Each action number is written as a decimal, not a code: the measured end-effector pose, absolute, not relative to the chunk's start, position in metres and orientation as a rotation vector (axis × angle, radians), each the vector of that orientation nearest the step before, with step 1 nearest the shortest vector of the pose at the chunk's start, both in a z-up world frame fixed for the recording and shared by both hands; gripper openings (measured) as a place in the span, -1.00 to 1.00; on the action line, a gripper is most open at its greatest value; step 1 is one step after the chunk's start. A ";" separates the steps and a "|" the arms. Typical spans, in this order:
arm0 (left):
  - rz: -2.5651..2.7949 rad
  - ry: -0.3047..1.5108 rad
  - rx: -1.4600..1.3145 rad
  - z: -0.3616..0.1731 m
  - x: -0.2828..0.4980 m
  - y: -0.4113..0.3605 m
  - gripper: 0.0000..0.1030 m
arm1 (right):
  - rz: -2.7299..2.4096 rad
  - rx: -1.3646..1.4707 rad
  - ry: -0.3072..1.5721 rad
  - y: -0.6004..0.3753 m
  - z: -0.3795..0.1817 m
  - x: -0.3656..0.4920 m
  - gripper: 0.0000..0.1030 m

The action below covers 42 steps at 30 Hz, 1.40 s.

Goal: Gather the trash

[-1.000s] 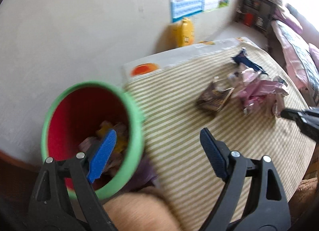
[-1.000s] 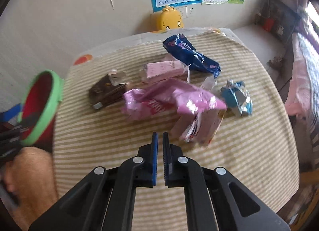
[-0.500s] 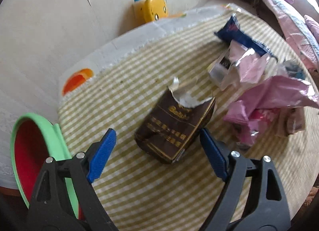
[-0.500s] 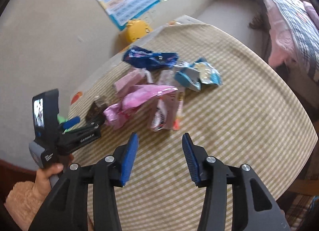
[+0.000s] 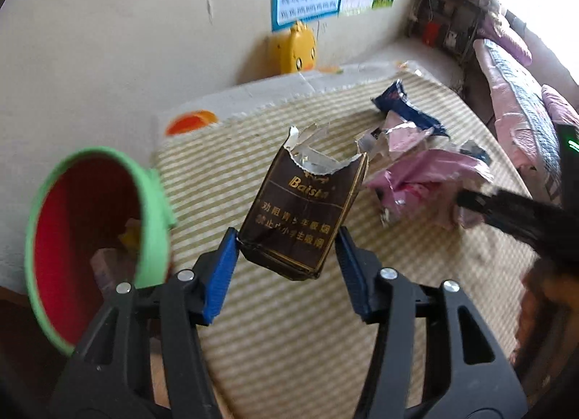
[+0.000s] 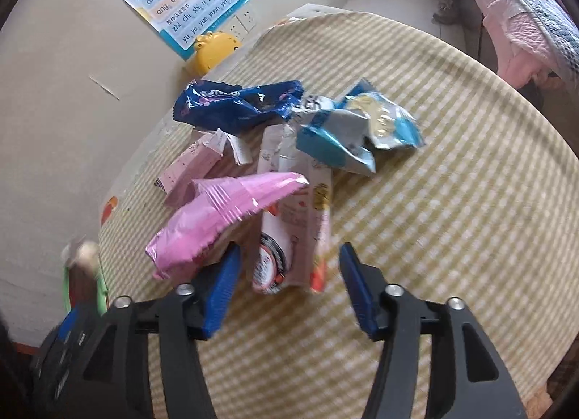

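box (image 5: 304, 209) now lifted, bin (image 5: 152, 223) beside, wrappers (image 5: 423, 173) behind

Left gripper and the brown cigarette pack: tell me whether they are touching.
Touching. In the left wrist view the left gripper has its blue jaws pressed against both lower sides of the brown cigarette pack, which is tilted above the striped cloth.

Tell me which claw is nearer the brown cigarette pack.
Left. The left claw is shut on the brown cigarette pack, pads against both its sides. The right claw is open further right, straddling the white-pink pouch in the wrapper pile.
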<state>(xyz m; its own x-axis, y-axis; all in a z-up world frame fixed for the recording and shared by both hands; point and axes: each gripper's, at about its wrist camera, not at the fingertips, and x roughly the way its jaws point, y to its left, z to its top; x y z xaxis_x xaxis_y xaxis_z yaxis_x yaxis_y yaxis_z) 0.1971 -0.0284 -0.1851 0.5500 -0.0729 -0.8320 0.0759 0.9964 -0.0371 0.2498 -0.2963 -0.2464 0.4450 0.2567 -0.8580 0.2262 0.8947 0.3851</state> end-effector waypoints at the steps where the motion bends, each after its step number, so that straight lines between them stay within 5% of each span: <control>1: -0.076 0.966 -0.014 -0.178 0.187 -0.024 0.02 | 0.016 0.476 1.124 -0.294 -0.248 0.252 0.11; 7: -0.065 0.948 -0.058 -0.163 0.170 -0.020 0.03 | -0.006 0.415 1.110 -0.284 -0.253 0.257 0.13; 11: -0.058 0.934 -0.066 -0.162 0.171 -0.017 0.03 | -0.012 0.347 1.109 -0.277 -0.251 0.259 -0.25; 14: -0.050 0.922 -0.066 -0.157 0.166 -0.014 0.03 | -0.018 0.290 1.094 -0.271 -0.244 0.254 -0.29; 42: -0.036 0.947 -0.097 -0.150 0.148 0.007 0.06 | 0.179 0.207 0.885 -0.225 -0.131 0.156 -0.30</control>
